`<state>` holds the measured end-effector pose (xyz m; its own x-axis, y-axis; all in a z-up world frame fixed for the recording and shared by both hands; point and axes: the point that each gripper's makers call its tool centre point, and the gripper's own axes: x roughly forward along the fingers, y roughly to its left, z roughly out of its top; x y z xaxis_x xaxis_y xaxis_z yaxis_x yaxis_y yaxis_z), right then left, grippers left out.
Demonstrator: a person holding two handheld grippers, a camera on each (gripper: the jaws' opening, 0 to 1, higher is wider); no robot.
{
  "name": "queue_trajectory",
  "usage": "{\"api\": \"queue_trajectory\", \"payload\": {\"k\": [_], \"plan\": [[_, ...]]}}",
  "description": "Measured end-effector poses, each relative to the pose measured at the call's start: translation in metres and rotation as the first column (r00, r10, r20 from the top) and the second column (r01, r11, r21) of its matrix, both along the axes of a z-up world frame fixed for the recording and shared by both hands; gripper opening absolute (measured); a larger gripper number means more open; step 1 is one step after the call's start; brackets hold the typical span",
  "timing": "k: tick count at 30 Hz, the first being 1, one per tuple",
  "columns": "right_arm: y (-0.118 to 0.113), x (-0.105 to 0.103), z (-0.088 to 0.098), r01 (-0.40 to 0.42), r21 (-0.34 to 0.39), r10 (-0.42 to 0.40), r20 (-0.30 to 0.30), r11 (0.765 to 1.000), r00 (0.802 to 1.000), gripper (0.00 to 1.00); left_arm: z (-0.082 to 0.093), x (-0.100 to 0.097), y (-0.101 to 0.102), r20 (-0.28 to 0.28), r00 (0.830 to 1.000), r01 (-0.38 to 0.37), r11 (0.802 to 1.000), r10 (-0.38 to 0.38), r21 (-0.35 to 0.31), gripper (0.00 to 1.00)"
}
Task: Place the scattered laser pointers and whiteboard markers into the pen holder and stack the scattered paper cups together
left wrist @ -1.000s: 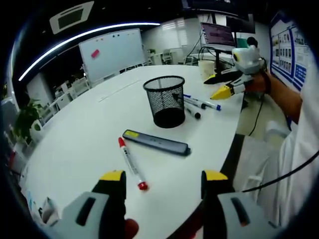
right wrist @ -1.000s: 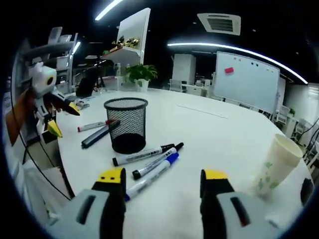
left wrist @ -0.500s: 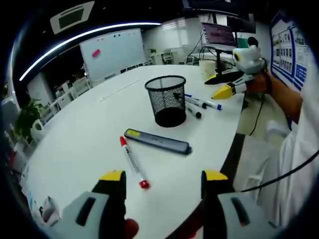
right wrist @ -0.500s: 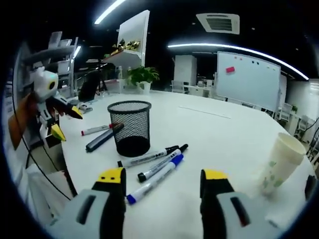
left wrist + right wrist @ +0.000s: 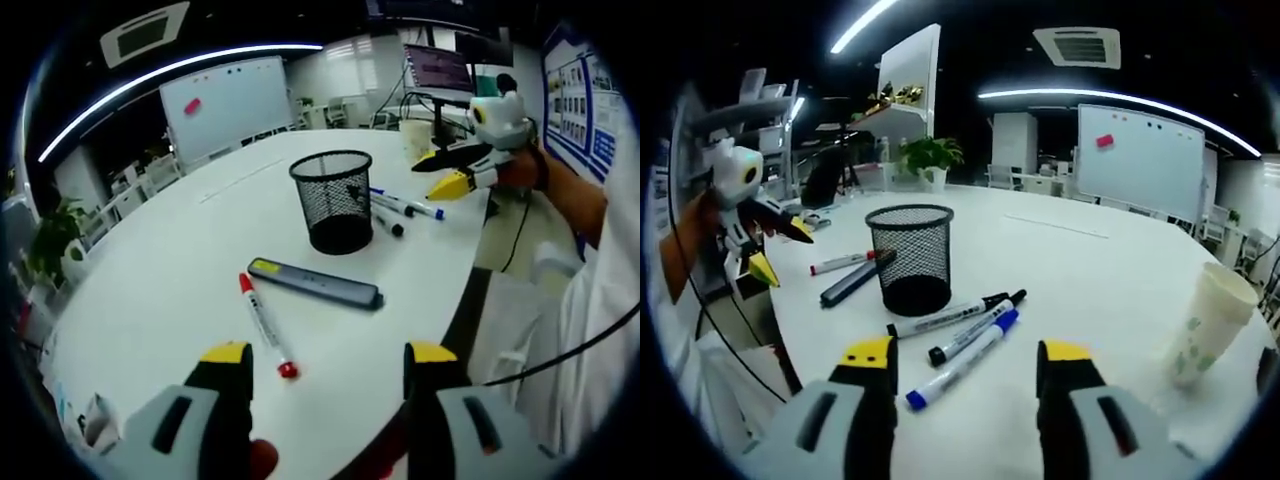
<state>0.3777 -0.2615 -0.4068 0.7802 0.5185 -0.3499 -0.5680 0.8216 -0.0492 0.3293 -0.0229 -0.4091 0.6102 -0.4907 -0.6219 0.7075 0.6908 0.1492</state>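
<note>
In the left gripper view, the left gripper (image 5: 328, 362) hangs over the near edge of a round white table (image 5: 170, 270). Its two yellow-tipped jaws stand wide apart with nothing between them. Just past the jaws lies a red marker (image 5: 265, 325), with one red end close to the left jaw. Beside it lies a long dark laser pointer (image 5: 316, 285) with a yellow mark at one end. A little farther on stands the black mesh pen holder (image 5: 333, 201), upright. Behind the holder lie more markers (image 5: 400, 208), one with a blue cap. A paper cup (image 5: 412, 139) stands far off near the table's edge. The right gripper (image 5: 462, 170) comes in from the right, held by a hand (image 5: 518, 168) over the far side of the table. I cannot tell from here how far its jaws are apart.

In the right gripper view, the right gripper (image 5: 965, 360) also has its jaws wide apart and holds nothing. Close in front of it lie a blue-capped marker (image 5: 964, 358) and two black markers (image 5: 962, 322), side by side and near the holder. The pen holder (image 5: 909, 257) stands upright behind them. On its far side lie the red marker (image 5: 841, 264) and the dark laser pointer (image 5: 856, 278). A paper cup (image 5: 1211, 323) stands well apart to the right. The left gripper (image 5: 762, 245) shows at the left edge of the table.
</note>
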Motion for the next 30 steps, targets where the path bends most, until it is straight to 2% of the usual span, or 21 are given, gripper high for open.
{"api": "queue_trajectory", "payload": {"k": [16,25,30], "plan": [[0.014,-0.003,-0.007,-0.005,-0.035,0.005,0.004,0.999,1.000,0.53,-0.001,-0.002,0.004,-0.002,1.000,-0.010,1.000,0.010,0.001,0.61],[0.013,-0.003,-0.009,0.010,-0.033,-0.010,-0.005,0.999,1.000,0.47,-0.001,-0.002,0.005,-0.003,1.000,-0.013,1.000,0.013,0.001,0.61],[0.015,-0.006,-0.007,0.016,-0.022,-0.016,0.011,1.000,1.000,0.45,-0.002,-0.002,0.005,-0.005,1.000,-0.013,1.000,0.013,0.001,0.61]]}}
